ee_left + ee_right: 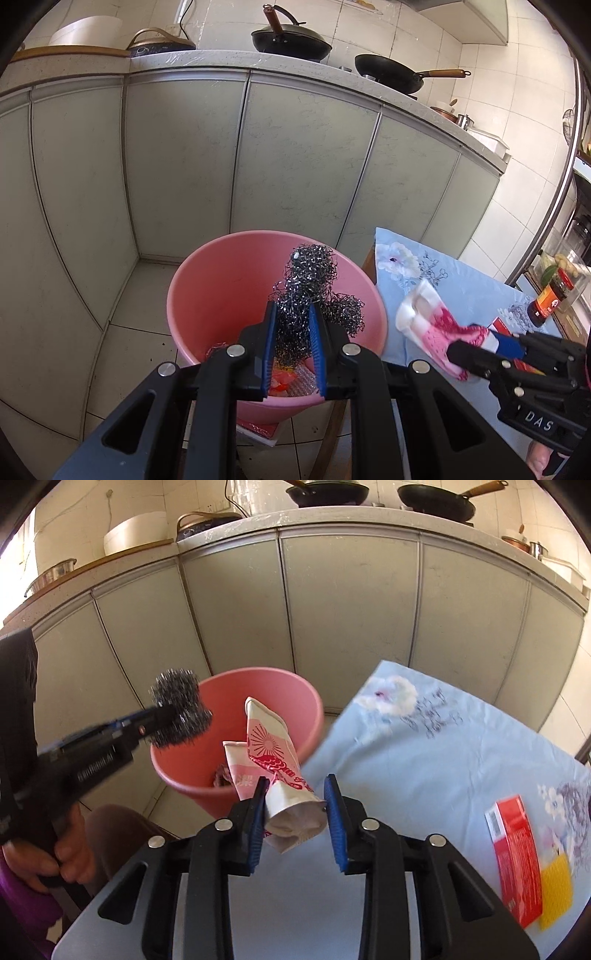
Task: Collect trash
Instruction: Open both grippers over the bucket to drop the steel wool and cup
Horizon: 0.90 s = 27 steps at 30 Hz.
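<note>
A tiled kitchen floor runs up to a row of pale cabinet doors (184,158) under a speckled counter (229,59) that carries two black pans (291,38). A pink bin (221,280) stands on the floor just beside a table covered with a light blue flowered cloth (424,760).

The left gripper (293,325) hangs over the mouth of the bin, its blue-padded jaws standing narrow and pinching a tangled wad of dark steel wool (310,280). The wad bulges out above and to the right of the fingers; none of it touches the bin. In the right wrist view a hand (44,856) grips that tool's handle.

The right gripper (295,794) is above the table edge next to the bin, with a crumpled paper wrapper (273,760) between its jaws, which stand only partly apart. The wrapper is white with a red sunburst and scroll print; its crushed lower end sits against the left pad and reaches across to the right one, while the flat upper end juts toward the bin.

Scraps of red and orange litter (284,380) lie at the bottom of the bin. On the cloth to the right lie a red box (513,856) and a yellow piece (557,886) touching it. A dark sauce bottle (550,299) stands at the table's far side.
</note>
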Motion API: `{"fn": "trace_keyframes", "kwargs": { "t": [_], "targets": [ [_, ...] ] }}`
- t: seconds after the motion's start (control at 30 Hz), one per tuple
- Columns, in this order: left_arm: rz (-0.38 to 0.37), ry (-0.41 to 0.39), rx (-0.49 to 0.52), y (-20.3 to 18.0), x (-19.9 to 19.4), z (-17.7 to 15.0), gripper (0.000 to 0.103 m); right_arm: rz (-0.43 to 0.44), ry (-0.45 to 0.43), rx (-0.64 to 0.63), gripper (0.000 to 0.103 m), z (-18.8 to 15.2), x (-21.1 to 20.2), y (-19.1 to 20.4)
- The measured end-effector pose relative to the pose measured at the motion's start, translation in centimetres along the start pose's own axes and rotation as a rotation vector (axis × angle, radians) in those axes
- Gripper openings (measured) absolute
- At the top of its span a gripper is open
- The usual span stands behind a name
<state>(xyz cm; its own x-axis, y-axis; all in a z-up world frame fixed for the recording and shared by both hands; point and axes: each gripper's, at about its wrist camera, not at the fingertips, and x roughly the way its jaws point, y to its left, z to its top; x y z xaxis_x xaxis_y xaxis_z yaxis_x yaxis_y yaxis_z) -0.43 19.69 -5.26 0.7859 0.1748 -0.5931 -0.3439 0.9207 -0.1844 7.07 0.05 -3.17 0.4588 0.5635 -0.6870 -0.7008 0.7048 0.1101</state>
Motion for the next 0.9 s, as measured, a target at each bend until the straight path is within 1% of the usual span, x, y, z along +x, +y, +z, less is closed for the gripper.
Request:
{"fn": "trace_keyframes", "kwargs": {
  "t": [0.27,0.5,0.8,0.9],
  "targets": [
    [0.017,0.020,-0.032,1.4,1.2,0.0,0.017,0.009,0.020,-0.033,0.031,2.3,3.3,2.3],
    [0.020,0.031,-0.051,2.2,2.0,-0.1,0.017,-0.003,0.049,-0.018,0.031,3.1,5.9,2.6],
    [0.025,0.042,-0.057,2.8,2.6,-0.3,0.026,0.010,0.088,0.005,0.031,3.2,7.9,2.4],
    [0.022,0.043,-0.065,3.1,2.6,-0.3,0.027,0.017,0.092,0.007,0.032,3.1,8.1,2.4]
  ]
}}
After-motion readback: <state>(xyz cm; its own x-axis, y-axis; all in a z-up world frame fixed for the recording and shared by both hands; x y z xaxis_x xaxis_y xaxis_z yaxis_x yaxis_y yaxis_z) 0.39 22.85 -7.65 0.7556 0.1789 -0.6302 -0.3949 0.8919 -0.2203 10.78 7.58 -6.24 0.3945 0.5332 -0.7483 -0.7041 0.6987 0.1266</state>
